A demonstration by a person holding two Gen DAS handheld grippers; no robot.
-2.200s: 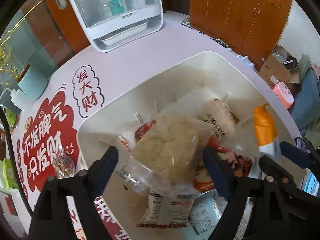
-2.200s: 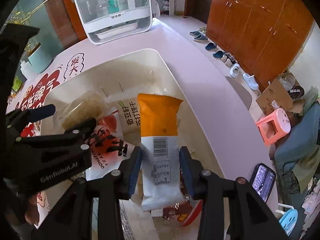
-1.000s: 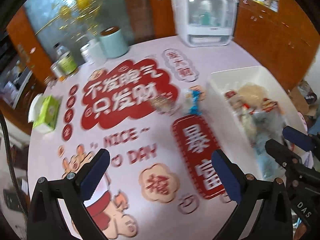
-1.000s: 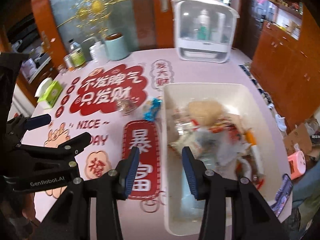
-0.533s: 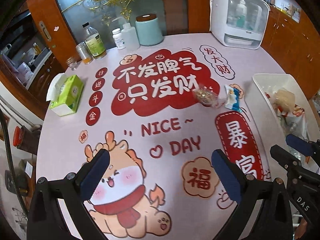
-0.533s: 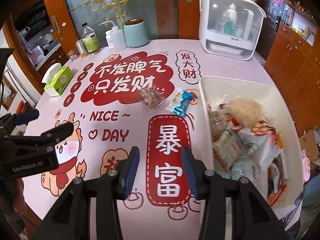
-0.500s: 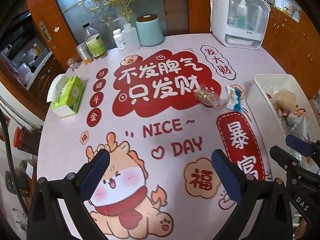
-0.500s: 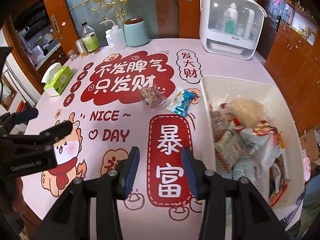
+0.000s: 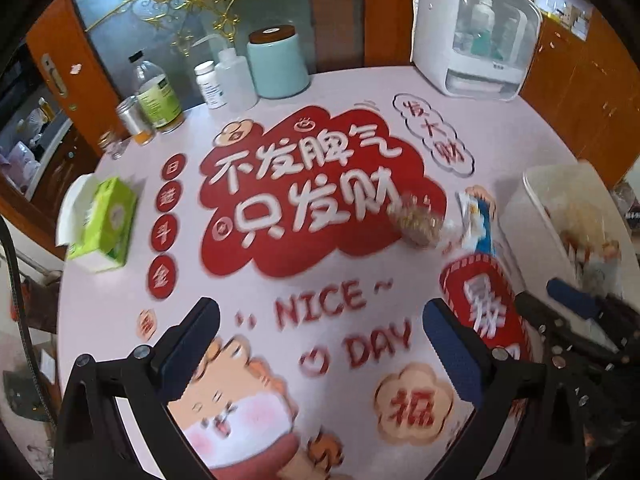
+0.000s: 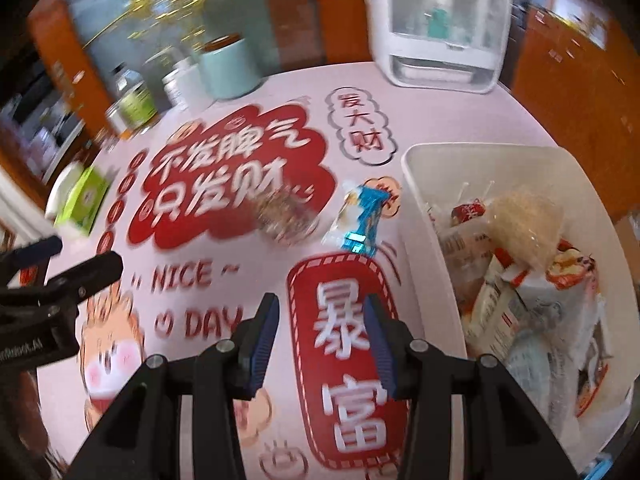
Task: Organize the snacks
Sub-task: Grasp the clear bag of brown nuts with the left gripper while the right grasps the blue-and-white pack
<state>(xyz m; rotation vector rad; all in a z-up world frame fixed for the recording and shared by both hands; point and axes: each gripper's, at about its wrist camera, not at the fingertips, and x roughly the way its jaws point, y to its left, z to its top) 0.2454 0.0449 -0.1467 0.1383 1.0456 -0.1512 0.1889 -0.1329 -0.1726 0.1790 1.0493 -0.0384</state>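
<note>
Left gripper [image 9: 320,344]: we are seeing its jaws standing wide apart with nothing between them; it is hanging over the printed table cover [image 9: 320,184], above the "NICE DAY" lettering.
Right gripper [image 10: 320,340]: we are seeing a narrower gap between its blue pads, with nothing in it; it is pointing down over the red panel of the cover, just beside the bin.
Loose snacks: we are seeing a clear packet of brownish bits [image 10: 286,216] lying on the edge of the big red cloud print; a blue-and-white wrapped snack [image 10: 360,220] is lying just beside it, between that packet and the bin; both are blurred, and neither is touching a gripper.
Bin: we are looking at a white plastic bin [image 10: 424,216] sitting at the table's right side; it is holding a heap of packets, among them a pale crumbly cake in clear wrap [image 10: 524,220] lying on top.
Far edge: we are seeing a mint canister [image 9: 278,62], bottles and a white cabinet with a clear door [image 9: 472,36] standing along the back; a green tissue box [image 9: 102,222] is sitting near the left rim.
</note>
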